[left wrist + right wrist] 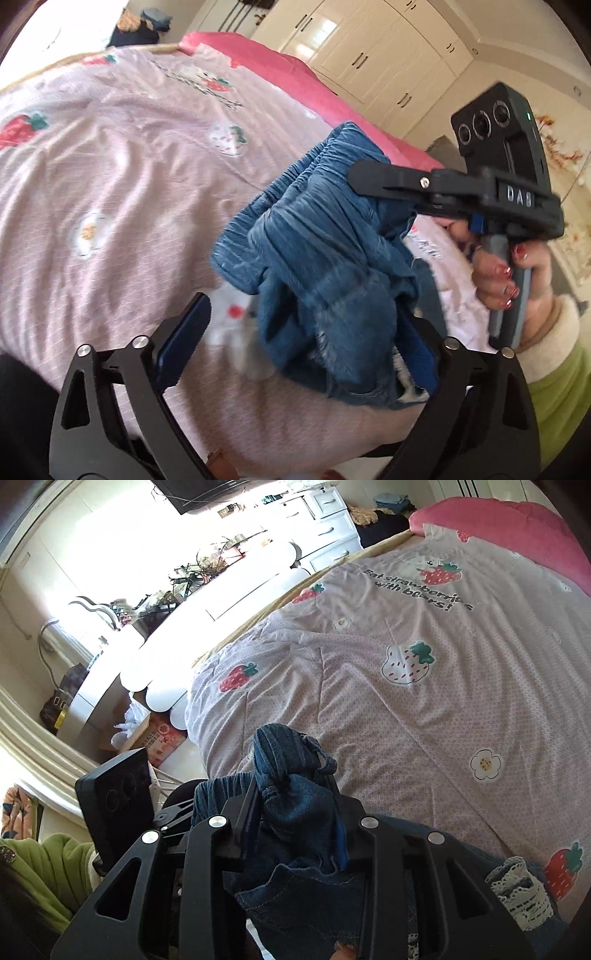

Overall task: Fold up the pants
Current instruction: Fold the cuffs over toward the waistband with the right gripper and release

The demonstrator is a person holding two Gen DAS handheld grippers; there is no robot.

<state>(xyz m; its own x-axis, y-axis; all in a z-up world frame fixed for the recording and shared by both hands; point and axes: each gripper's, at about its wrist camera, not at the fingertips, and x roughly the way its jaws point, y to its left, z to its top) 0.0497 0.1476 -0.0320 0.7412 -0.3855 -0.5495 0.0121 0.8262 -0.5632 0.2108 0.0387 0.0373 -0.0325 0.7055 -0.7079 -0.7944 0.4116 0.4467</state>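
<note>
Over a strawberry-print bedspread (424, 709), the right gripper (295, 805) pinched bunched denim pants (325, 258); the left gripper (306, 332) stood spread wide around them.

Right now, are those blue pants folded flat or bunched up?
Bunched up: the pants hang crumpled above the bed, waistband pinched in the right gripper.

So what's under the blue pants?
The pants hang bunched over a pink bedspread with strawberries and flowers. The right gripper is shut on them; the left gripper is open around them. What's printed right beneath the cloth is covered.
</note>
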